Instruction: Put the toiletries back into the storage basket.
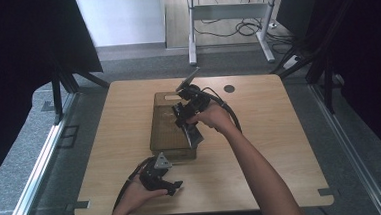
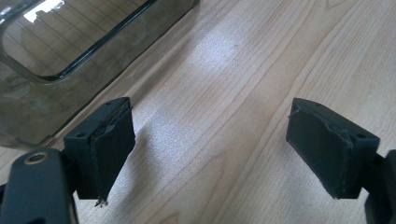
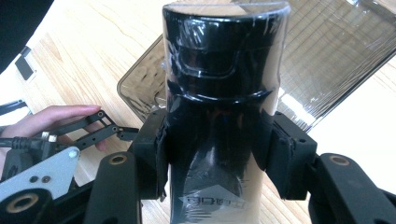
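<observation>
Black and shrink-wrapped, the bottle [image 3: 223, 93] sits clamped between my right gripper's [image 3: 219, 149] pads, held over the smoky bin [image 1: 166, 134] mid-table. I judge the pick done and the placing left: whether it goes into the bin or has come out, I cannot tell. My left gripper [image 2: 219, 158] rests wide and empty on the wood just beside the bin's near corner.
</observation>
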Motion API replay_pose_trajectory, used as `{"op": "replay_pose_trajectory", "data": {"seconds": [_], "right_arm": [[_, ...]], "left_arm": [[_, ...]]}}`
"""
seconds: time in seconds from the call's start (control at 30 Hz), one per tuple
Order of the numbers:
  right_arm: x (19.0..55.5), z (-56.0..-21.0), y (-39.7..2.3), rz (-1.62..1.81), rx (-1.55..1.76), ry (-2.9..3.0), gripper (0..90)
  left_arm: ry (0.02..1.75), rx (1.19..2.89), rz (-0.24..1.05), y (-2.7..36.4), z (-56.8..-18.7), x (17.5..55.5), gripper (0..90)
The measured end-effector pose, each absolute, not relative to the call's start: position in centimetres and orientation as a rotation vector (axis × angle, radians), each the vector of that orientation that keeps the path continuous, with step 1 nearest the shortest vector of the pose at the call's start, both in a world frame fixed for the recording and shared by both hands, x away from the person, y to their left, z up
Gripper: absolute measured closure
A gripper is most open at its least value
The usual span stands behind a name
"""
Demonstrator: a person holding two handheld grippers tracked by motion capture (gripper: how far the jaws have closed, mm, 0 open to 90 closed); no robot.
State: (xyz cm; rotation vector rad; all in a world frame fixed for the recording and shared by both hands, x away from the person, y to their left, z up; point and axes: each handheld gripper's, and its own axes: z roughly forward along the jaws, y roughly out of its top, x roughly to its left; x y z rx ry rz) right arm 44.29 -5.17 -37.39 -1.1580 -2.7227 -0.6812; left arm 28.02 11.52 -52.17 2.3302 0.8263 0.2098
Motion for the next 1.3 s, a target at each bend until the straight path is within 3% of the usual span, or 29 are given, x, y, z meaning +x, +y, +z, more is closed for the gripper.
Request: {"op": "replay_pose_trajectory", "data": {"seconds": [1.3], "right_arm": [[46.6,-38.1,-2.7,-0.738,-1.296,-2.603,46.3]], "left_arm": [[0.82,2.325,0.213,11.6,-51.8,27.9,15.7]]}}
